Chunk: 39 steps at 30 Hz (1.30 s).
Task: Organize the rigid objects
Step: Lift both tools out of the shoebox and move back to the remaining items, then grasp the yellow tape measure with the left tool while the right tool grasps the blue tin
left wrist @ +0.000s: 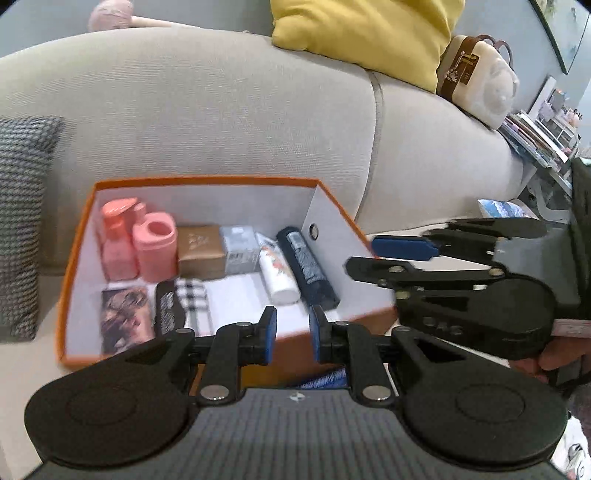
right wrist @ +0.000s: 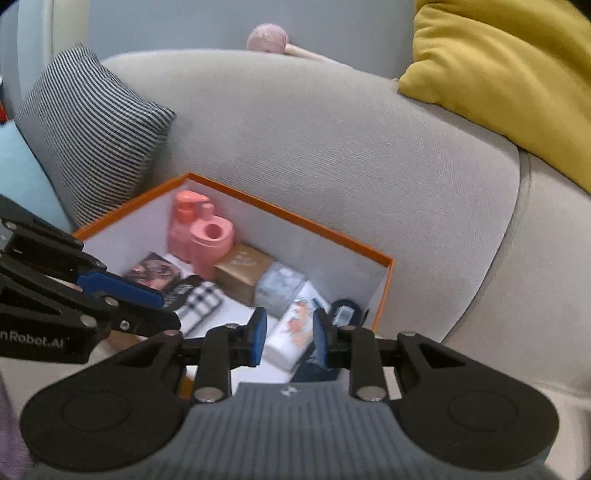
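Since the orange-rimmed white cardboard box [left wrist: 334,206] on the grey sofa looks neatly packed, both tools hang empty above it, left tool [left wrist: 292,338] pinched narrow, right tool [right wrist: 290,338] slightly parted.

So the whole thing sits on a light grey fabric sofa [left wrist: 221,110]. Right on the seat is an orange box with white inside walls [left wrist: 207,180], roughly dead centre of the left wrist view. A black-and-white houndstooth cushion [left wrist: 22,206] leans at 9 o'clock of the box, just beside it. A mustard yellow cushion [left wrist: 365,33] sits up at about 1 o'clock against the backrest, and a cream and brown handbag [left wrist: 476,81] lies just past it at 2 o'clock, touching that cushion.
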Each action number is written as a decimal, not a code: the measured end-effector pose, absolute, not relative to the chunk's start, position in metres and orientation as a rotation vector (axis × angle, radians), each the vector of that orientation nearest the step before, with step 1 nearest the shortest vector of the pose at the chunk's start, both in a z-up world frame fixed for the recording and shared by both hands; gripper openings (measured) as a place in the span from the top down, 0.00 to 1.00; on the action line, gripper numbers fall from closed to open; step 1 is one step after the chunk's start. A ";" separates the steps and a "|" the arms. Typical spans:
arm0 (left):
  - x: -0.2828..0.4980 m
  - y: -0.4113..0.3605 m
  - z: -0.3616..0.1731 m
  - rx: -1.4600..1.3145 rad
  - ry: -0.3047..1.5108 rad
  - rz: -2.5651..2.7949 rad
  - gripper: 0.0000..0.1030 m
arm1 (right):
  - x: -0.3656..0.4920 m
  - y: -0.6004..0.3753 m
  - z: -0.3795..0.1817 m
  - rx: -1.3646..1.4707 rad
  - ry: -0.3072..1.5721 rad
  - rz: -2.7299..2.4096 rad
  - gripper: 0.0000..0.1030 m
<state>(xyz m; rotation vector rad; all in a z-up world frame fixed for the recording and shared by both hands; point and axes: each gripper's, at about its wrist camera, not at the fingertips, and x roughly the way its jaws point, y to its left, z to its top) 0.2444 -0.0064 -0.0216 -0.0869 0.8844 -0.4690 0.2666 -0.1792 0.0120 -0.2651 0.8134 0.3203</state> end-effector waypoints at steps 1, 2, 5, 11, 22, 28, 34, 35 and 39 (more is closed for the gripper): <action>0.239 -0.003 -0.023 -0.081 0.882 -0.462 0.81 | 0.256 -0.179 0.013 -0.250 0.805 0.317 0.69; 0.233 0.000 -0.024 -0.079 0.883 -0.456 0.81 | 0.247 -0.178 0.013 -0.241 0.798 0.316 0.68; 0.218 0.011 -0.034 -0.110 0.902 -0.450 0.81 | 0.219 -0.179 0.010 -0.210 0.780 0.308 0.67; 0.198 0.029 -0.070 -0.208 0.965 -0.400 0.80 | 0.181 -0.184 -0.022 -0.089 0.827 0.228 0.66; 0.186 0.037 -0.122 -0.265 0.999 -0.291 0.43 | 0.156 -0.180 -0.094 -0.085 0.868 0.075 0.56; 0.179 0.033 -0.139 -0.213 1.006 -0.257 0.26 | 0.163 -0.181 -0.116 -0.073 0.917 0.072 0.54; 0.183 0.020 -0.147 -0.170 0.996 -0.241 0.19 | 0.170 -0.191 -0.126 0.000 0.953 0.055 0.53; 0.184 0.019 -0.146 -0.173 0.982 -0.236 0.19 | 0.171 -0.193 -0.127 0.014 0.956 0.053 0.53; 0.194 0.012 -0.143 -0.188 0.973 -0.250 0.17 | 0.172 -0.199 -0.128 0.061 0.962 0.045 0.53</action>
